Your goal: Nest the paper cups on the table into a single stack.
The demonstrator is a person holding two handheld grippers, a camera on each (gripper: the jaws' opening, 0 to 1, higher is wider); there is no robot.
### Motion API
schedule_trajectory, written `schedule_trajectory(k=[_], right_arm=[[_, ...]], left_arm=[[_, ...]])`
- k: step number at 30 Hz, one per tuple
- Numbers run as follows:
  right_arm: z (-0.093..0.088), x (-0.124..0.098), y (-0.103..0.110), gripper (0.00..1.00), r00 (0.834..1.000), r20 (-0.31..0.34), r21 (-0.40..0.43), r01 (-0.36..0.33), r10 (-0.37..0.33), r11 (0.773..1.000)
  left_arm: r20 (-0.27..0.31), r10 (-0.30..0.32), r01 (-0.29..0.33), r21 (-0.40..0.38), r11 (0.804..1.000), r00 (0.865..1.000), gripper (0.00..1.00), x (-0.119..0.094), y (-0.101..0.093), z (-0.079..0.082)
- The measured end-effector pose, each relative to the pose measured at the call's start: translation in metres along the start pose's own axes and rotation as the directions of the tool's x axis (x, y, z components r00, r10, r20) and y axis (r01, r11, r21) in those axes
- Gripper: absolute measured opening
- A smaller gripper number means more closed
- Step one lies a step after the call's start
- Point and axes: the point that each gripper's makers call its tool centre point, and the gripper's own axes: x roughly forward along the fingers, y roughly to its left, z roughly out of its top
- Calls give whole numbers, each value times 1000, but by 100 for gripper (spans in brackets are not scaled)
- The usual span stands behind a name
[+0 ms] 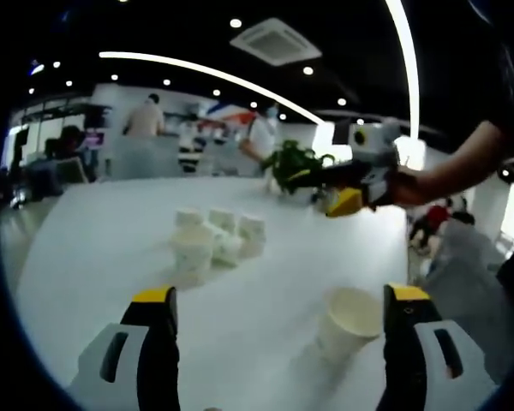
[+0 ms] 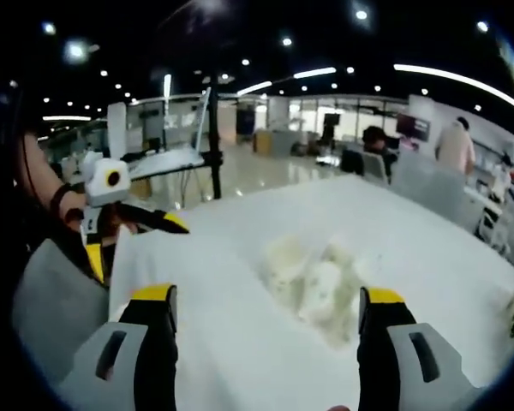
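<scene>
Several white paper cups (image 1: 210, 240) stand in a loose cluster at the middle of the white table (image 1: 103, 231), some upright and some upside down. One more cup (image 1: 347, 318) stands upright, mouth up, close to the right jaw of my left gripper (image 1: 278, 321), which is open and holds nothing. My right gripper (image 1: 321, 190) hovers beyond, over the table's far right, held by a hand. In the right gripper view the cup cluster (image 2: 313, 282) is blurred ahead of my open right gripper (image 2: 265, 321). My left gripper (image 2: 135, 241) comes in from the left, its jaws apart.
A green potted plant (image 1: 293, 164) stands at the far edge of the table behind the right gripper. People and counters are in the background of the open office. A chair (image 2: 428, 184) stands past the table's far side.
</scene>
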Motion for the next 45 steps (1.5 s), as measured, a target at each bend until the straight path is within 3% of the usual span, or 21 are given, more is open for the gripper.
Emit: schedule_trajectory(k=[8,26,35,45], right_arm=[[1,28,-1,86,997,-29,-21,-67,66,998],[31,81,-23,87,988,-76,-113,-144,136,983],[20,112,-20,85,973,-142,-148,-202,181,968],[3,136,-14,75,956,-203,-166,-249,214,954]], left_arm=[[-15,23,-23,-4,1000,1000,98,-2,4,-6],[-21,90,-90,-20,996,996,98,-10,32,-13],[-18,118,-119,-39,992,993,97,-13,39,-15],[-30,124,-125,-54,991,992,97,-14,41,-25]])
